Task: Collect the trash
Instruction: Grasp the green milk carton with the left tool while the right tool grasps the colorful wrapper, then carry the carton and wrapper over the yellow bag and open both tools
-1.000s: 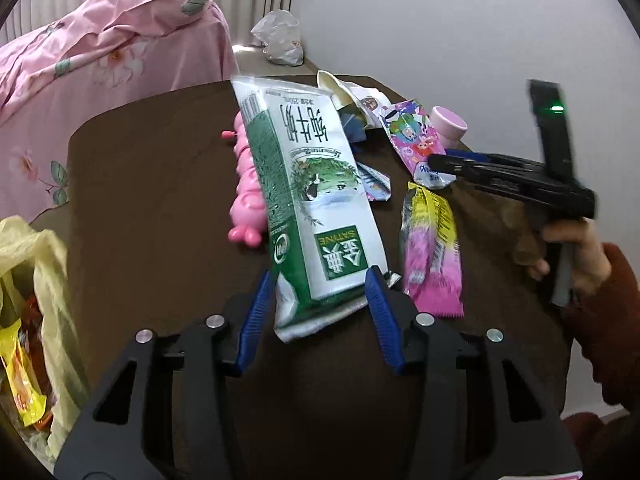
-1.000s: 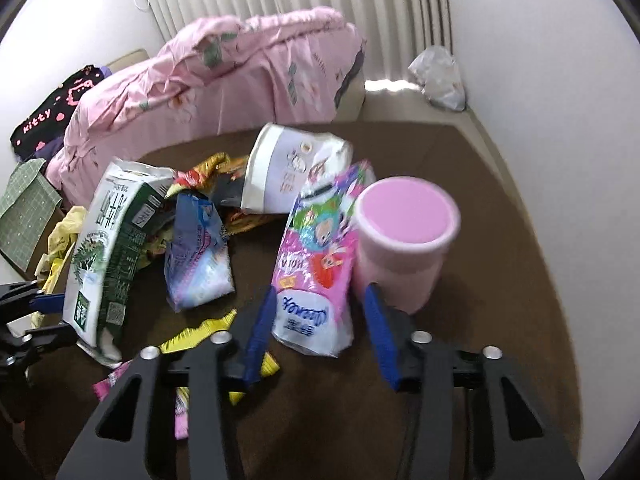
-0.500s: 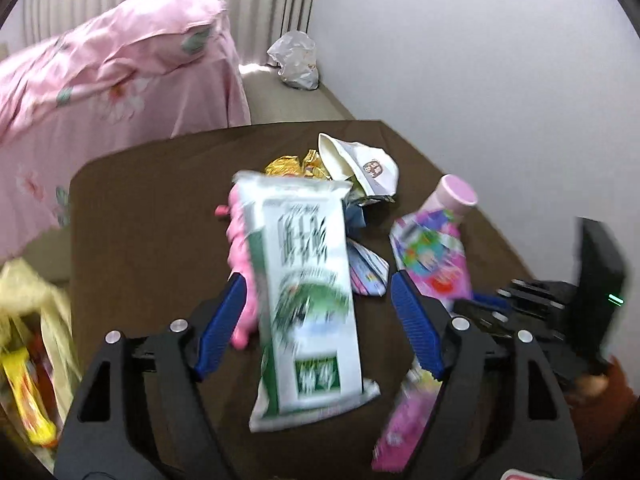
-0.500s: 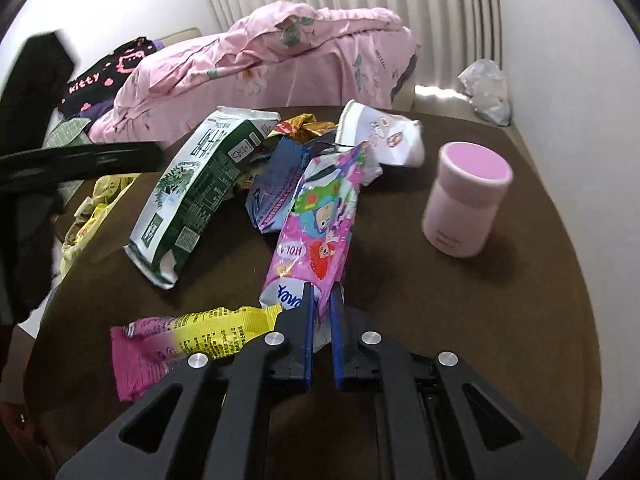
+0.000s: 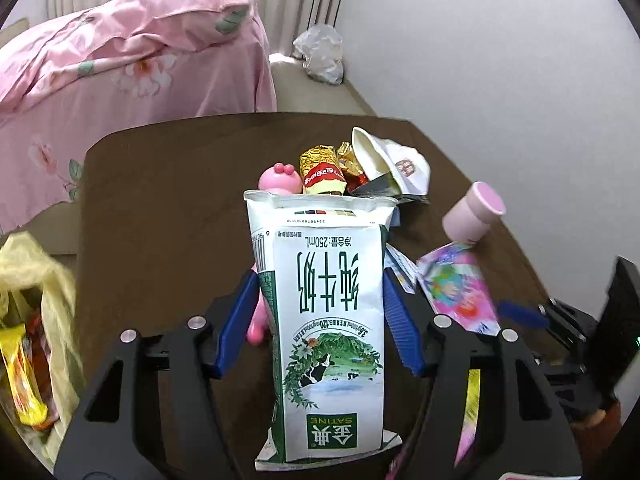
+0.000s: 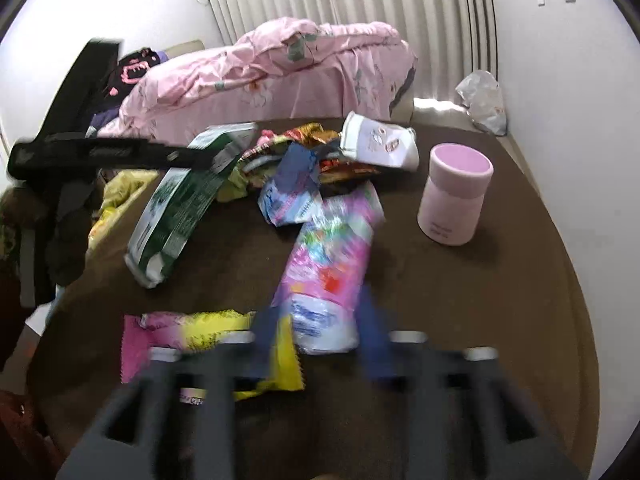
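Jaws of the left gripper (image 5: pixel 320 320) are closing on the green-and-white milk carton (image 5: pixel 328 328), whose long axis runs straight ahead between the blue pads, which appear to touch its sides; half a second ago they stood wider and clear of it. From the right wrist, the right gripper (image 6: pixel 320 340) is blurred, its jaws opening around the near end of the pink cartoon-printed snack bag (image 6: pixel 332 264) on the brown table (image 6: pixel 460 320); earlier they were pinched shut.
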Motion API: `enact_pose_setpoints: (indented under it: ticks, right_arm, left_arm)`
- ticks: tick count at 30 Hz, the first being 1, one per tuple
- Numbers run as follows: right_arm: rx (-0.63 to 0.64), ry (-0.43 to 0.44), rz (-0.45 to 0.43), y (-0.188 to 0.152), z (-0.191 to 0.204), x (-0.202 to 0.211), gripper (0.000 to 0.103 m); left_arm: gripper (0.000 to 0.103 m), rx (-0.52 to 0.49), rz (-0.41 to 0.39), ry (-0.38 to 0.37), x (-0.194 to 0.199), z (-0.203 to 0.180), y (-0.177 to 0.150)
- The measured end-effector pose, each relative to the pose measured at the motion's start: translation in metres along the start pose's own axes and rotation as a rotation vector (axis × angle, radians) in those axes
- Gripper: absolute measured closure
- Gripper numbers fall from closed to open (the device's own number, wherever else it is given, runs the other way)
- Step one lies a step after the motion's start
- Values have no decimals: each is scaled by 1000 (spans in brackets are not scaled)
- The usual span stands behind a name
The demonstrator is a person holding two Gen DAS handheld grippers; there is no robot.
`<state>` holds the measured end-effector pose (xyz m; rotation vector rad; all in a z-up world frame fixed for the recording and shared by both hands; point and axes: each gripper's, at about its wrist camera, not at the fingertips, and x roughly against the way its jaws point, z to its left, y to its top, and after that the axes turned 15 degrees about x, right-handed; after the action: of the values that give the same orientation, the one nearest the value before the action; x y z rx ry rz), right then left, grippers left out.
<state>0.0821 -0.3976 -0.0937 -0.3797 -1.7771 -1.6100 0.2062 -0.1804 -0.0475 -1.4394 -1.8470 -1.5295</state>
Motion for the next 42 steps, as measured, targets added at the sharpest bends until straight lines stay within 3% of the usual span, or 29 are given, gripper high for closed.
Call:
enact_pose_setpoints:
  ticks: [7,14,17,20,22,32,42]
  right_arm:
    - [-22,-55,36,4,-1,-6,53]
    - [-144,-14,33,16,-31,-26,54]
    - [-148,-11,92,22,-36,-40,65]
    - [-132,9,103,23,-31,-43,89]
    - [-95,14,94,25,-23,-37,97]
    - [55,-32,-31,57,17,23,99]
    - [204,-80,-129,104,80,63,99]
  left_arm:
    - [46,33,-123,-46,58,16,-32]
    - [46,59,-184,-49,86,23,-48]
    - [47,56,-207,-46,94,23,-52]
    - [47,60,-221,-53,99,25,-57]
    - [47,64,-227,-57,103,25,-60]
    - [47,114,-280,-86,129,43,-65]
    - [47,122,-413,-39,180,65,-68]
